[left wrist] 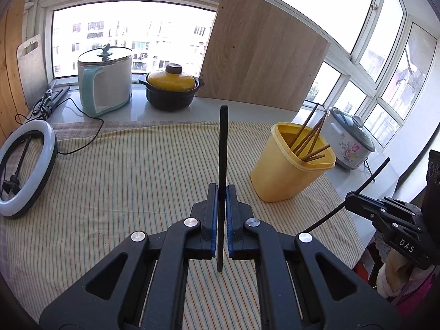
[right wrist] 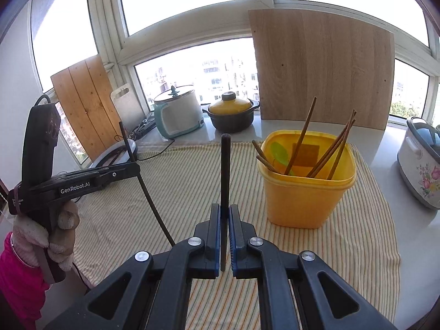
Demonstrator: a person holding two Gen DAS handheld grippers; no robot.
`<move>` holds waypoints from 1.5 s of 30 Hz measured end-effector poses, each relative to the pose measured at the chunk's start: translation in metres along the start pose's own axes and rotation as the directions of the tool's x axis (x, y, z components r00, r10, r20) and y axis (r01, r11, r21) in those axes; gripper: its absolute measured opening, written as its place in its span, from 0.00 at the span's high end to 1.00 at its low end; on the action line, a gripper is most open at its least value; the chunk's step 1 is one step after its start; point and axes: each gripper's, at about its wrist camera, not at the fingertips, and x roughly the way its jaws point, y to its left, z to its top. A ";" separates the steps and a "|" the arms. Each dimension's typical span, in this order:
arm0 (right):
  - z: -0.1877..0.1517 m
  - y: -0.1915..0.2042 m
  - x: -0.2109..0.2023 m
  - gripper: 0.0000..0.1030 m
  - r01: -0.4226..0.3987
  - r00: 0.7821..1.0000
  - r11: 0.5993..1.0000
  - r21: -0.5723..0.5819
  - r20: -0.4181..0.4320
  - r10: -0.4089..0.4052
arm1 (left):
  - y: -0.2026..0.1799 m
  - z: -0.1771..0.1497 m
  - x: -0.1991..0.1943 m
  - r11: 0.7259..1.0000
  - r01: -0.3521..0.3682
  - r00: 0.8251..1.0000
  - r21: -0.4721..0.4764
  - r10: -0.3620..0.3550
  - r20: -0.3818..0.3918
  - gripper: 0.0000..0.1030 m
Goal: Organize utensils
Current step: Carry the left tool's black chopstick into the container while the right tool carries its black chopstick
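Note:
My left gripper is shut on a black chopstick that stands upright above the striped cloth. It also shows in the right wrist view, gripping that chopstick. My right gripper is shut on a second black chopstick, also upright. It shows at the right edge of the left wrist view with its chopstick. A yellow tub at the right of the cloth holds several brown chopsticks and a green spoon.
A striped cloth covers the table. At the back stand a teal-and-white cooker, a black pot with a yellow lid and a leaning wooden board. A ring light lies left; a floral rice cooker stands right.

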 end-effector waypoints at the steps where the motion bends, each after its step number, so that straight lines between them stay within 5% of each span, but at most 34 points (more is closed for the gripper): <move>1: 0.002 -0.003 -0.004 0.97 -0.001 1.000 1.000 0.005 0.010 0.001 | -0.002 0.002 -0.002 1.000 0.003 1.000 0.006 -0.003 0.007 0.97; 20: 0.040 -0.062 -0.089 0.97 0.066 0.973 0.993 0.102 0.214 -0.087 | -0.049 0.059 -0.029 0.997 0.044 0.986 0.065 -0.054 0.159 0.97; 45: 0.096 -0.098 -0.098 0.97 0.086 0.931 0.977 0.194 0.334 -0.148 | -0.079 0.124 -0.022 0.995 0.085 0.958 0.058 -0.097 0.270 0.97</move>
